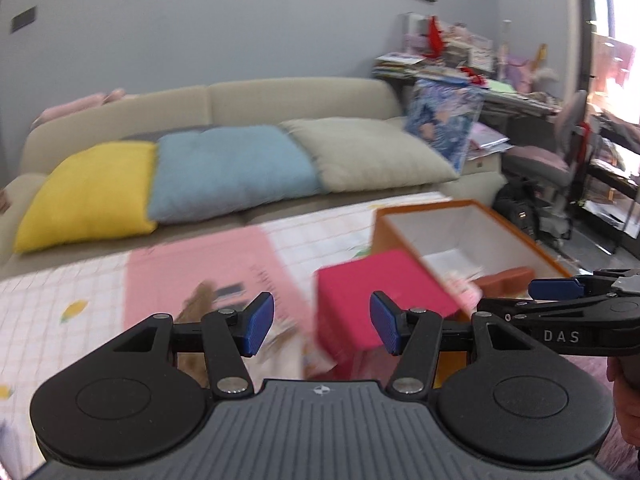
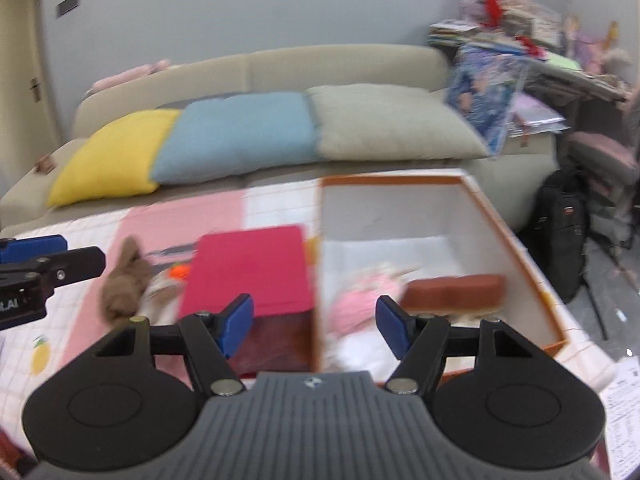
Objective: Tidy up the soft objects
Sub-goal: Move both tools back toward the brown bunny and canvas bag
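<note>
Both hand-held grippers hover over a table covered with a checked cloth (image 2: 276,200). The left gripper (image 1: 322,330) has its blue pads spread wide with nothing between them; it points toward a magenta box (image 1: 380,300) that stands just beside an orange box (image 1: 520,236). The right gripper (image 2: 316,330) is likewise wide open and holds nothing; its fingers straddle the near wall of the orange box (image 2: 500,216) from above. Inside this white-lined box lie a pink plush toy (image 2: 366,304) and, beside it toward the right wall, a reddish-brown block (image 2: 456,290). The magenta box (image 2: 250,272) touches the orange box's left wall. A brown plush toy (image 2: 124,280) lies on the cloth left of the magenta box, with a pale soft item bearing an orange spot (image 2: 176,276) between the two; its form is too blurred to tell. Behind the table, a beige sofa (image 2: 340,64) carries a yellow cushion (image 2: 112,156), a blue cushion (image 2: 236,136) and a beige cushion (image 2: 392,124) in a row, edges touching.
</note>
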The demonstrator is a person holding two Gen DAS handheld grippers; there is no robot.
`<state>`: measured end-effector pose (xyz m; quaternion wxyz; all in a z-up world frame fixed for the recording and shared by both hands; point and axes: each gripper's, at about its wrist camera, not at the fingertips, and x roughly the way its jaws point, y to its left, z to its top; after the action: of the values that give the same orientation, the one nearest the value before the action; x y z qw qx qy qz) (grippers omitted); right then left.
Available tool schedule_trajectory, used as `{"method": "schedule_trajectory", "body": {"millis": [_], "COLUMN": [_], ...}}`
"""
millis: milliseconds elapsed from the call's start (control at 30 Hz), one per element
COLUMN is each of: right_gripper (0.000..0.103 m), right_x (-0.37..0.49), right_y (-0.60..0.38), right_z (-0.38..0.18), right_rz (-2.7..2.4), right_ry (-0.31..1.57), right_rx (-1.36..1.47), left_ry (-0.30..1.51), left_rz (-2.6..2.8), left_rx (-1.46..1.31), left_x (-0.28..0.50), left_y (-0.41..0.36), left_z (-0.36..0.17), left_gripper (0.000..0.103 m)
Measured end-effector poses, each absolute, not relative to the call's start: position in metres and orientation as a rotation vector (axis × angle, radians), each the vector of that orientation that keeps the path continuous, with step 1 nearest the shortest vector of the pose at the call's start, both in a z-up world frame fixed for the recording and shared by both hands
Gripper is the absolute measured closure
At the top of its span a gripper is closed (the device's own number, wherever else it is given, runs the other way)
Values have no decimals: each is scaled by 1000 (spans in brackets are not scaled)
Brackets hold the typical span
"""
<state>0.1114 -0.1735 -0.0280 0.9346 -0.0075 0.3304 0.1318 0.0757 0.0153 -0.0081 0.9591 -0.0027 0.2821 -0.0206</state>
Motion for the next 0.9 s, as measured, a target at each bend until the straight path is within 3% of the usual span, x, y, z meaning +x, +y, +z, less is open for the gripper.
{"method": "schedule_trajectory", "body": {"millis": [433,667,900], "right_gripper": [35,25,25], "right_x": [86,103,111], "right_y": [-91,-66,-40], "right_z": [-69,-111,-133], "right_rz": [493,522,560], "right_ry": [806,968,1019], "right_rx": [-116,-164,-186], "left_ry": [772,817,891], "left_rz": [108,128,177], "left_rx": [-143,-221,-192], "left_x": [31,28,34], "left_y": [75,93,96], "left_z": [-55,-72,-90], "left_gripper": [37,37,37]}}
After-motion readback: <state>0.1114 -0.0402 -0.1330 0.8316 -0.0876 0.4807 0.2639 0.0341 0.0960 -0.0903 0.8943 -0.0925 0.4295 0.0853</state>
